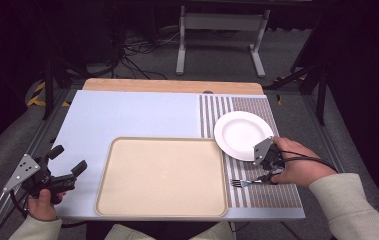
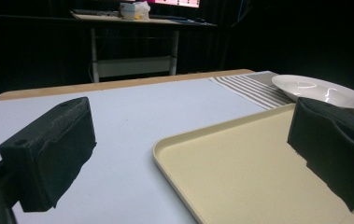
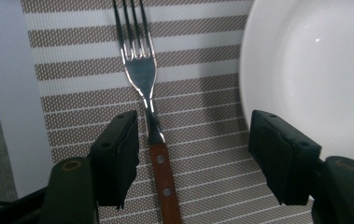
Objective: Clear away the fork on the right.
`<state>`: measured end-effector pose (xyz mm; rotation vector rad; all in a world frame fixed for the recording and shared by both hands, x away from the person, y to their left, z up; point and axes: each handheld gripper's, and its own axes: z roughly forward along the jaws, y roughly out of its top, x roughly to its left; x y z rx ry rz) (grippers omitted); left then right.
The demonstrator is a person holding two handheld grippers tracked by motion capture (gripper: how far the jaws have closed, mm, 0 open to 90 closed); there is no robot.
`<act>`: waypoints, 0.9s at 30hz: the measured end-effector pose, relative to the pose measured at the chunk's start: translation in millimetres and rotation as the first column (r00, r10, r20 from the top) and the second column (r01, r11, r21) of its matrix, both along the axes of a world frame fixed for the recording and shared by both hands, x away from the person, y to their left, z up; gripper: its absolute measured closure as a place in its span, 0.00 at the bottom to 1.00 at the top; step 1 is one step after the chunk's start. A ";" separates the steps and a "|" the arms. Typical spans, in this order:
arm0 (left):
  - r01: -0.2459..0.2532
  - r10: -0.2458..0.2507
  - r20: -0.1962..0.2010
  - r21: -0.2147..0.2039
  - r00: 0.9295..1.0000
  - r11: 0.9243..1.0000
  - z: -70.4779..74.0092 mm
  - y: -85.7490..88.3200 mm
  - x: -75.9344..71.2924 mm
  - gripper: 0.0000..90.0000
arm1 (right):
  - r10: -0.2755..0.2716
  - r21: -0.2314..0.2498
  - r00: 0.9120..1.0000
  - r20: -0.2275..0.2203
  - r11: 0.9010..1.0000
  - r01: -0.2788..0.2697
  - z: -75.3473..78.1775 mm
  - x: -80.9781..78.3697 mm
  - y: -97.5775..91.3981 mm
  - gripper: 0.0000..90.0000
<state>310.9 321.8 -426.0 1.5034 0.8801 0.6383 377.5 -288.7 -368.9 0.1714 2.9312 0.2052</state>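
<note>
A fork with a brown wooden handle (image 3: pixel 142 74) lies on the striped placemat (image 3: pixel 72 70), tines pointing away from my right gripper (image 3: pixel 191 128). The jaws straddle the fork where neck meets handle. One pad sits right beside the neck and the other stands well clear of it, near the white plate (image 3: pixel 315 70). In the high view the fork (image 1: pixel 242 183) lies below the plate (image 1: pixel 243 135), with the right gripper (image 1: pixel 268 175) over its handle end. My left gripper (image 1: pixel 69 158) hovers open at the table's front left corner, nothing between its jaws.
A beige tray (image 1: pixel 161 177) with nothing on it takes up the front middle of the pale blue board (image 1: pixel 127 115). From the left gripper view the tray's rim (image 2: pixel 165 144) is close ahead and the plate (image 2: pixel 322 89) lies beyond. The placemat (image 1: pixel 257 195) borders the tray's right side.
</note>
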 end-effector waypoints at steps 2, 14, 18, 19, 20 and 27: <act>-0.001 0.001 0.001 0.001 1.000 1.000 0.1 0.1 -0.1 0.02 | -0.001 -0.029 1.000 -0.021 1.000 0.000 -6.2 -0.6 -0.1 0.41; 0.000 0.000 0.001 0.002 1.000 1.000 0.0 -0.3 -0.1 0.02 | 0.022 -0.159 0.994 -0.107 0.987 -0.039 -29.9 1.2 -0.1 0.60; 0.000 0.000 -0.002 -0.002 1.000 1.000 0.3 -0.1 -0.5 0.02 | 0.035 -0.205 0.992 -0.124 0.977 -0.060 -36.9 1.9 0.8 0.73; 0.000 0.000 -0.001 -0.001 1.000 1.000 0.4 0.0 -0.6 0.02 | 0.044 -0.206 0.991 -0.124 0.976 -0.069 -38.6 2.5 1.2 0.75; -0.002 0.002 -0.001 -0.006 1.000 1.000 0.3 -0.3 -0.6 0.02 | 0.052 -0.204 0.991 -0.124 0.976 -0.076 -40.0 3.0 1.5 0.76; -0.003 0.003 0.000 -0.003 1.000 1.000 -0.1 0.4 -0.7 0.02 | 0.074 -0.226 0.987 -0.142 0.969 -0.105 -44.4 4.6 4.4 0.86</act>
